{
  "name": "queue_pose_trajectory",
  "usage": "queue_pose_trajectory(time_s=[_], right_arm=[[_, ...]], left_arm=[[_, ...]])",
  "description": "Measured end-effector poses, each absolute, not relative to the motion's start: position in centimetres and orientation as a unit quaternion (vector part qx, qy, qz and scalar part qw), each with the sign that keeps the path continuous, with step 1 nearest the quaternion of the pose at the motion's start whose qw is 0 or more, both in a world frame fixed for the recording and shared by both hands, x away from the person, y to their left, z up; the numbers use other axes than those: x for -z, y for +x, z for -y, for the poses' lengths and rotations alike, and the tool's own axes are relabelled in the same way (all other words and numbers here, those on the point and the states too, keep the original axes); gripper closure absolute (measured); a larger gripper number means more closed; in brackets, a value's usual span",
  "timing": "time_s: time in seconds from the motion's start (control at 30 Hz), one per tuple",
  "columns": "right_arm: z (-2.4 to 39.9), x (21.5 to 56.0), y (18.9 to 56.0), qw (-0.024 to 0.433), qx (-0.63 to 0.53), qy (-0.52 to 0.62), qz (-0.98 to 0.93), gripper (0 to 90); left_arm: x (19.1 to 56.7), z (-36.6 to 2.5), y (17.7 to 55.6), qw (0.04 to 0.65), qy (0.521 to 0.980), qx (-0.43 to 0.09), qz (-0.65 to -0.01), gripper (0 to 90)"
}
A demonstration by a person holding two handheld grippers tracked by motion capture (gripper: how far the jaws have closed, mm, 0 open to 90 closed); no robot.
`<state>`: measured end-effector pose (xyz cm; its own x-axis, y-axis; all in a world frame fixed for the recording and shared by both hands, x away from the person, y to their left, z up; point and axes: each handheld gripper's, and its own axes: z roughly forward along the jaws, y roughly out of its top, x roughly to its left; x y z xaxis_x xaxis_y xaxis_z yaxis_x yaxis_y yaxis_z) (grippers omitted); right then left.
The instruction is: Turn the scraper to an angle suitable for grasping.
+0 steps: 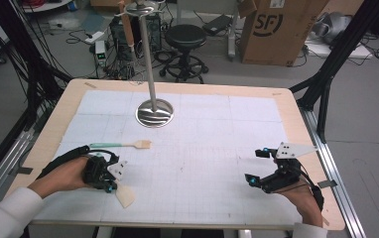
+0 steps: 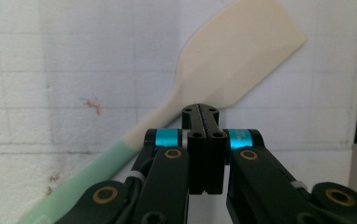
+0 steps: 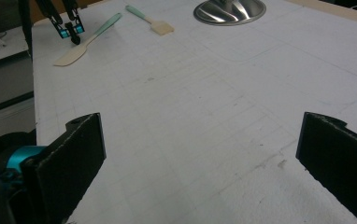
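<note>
You work at a pale wooden table (image 1: pixel 296 106) covered by a white gridded mat (image 1: pixel 202 144), in a workshop with a grey floor and cables lying about.

Nearest you, at seven o'clock on the mat, your left gripper (image 1: pixel 109 189) points down with its jaws pressed fully together. In the left gripper view the tips sit over the neck of a cream spatula (image 2: pixel 235 56) with a pale green handle; whether they touch it or grip anything you cannot tell from here. In the high view its cream blade (image 1: pixel 125 196) lies just beside the tips.

At four o'clock your right gripper (image 1: pixel 257 166) is held low over the mat with its jaws spread wide and only bare mat between them.

Further out, at ten o'clock from the mat's middle, a small brush (image 1: pixel 123 145) with a green handle and a tan head lies flat, well apart from both grippers.

Beyond it, at twelve o'clock, a steel stand (image 1: pixel 154 113) rises on a round mirrored base; something brownish hangs from its top arm.

Past the table stand a black stool (image 1: pixel 185 37) and a cardboard box (image 1: pixel 282 29) printed "SF".
</note>
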<state>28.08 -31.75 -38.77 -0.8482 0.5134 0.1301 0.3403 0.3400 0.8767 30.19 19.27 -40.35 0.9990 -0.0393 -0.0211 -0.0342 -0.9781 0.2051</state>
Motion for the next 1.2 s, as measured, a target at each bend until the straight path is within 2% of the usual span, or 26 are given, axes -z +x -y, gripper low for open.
queue_pose_trajectory(time_s=[0.43, 0.9, 1.2], right_arm=[[31.9, 38.7, 28.1, 0.086, -0.513, 0.262, -0.813, 0.1], [31.8, 38.8, 28.1, 0.085, -0.511, 0.26, -0.815, 0.1], [31.8, 38.7, 28.0, 0.085, -0.51, 0.261, -0.815, 0.1]], left_arm=[[39.9, -18.4, 30.7, 0.125, 0.992, 0.012, -0.002, 90.0], [35.4, -19.5, 32.2, 0.174, 0.984, -0.029, -0.02, 90.0], [34.2, -20.4, 33.7, 0.216, 0.974, -0.049, -0.051, 89.9]])
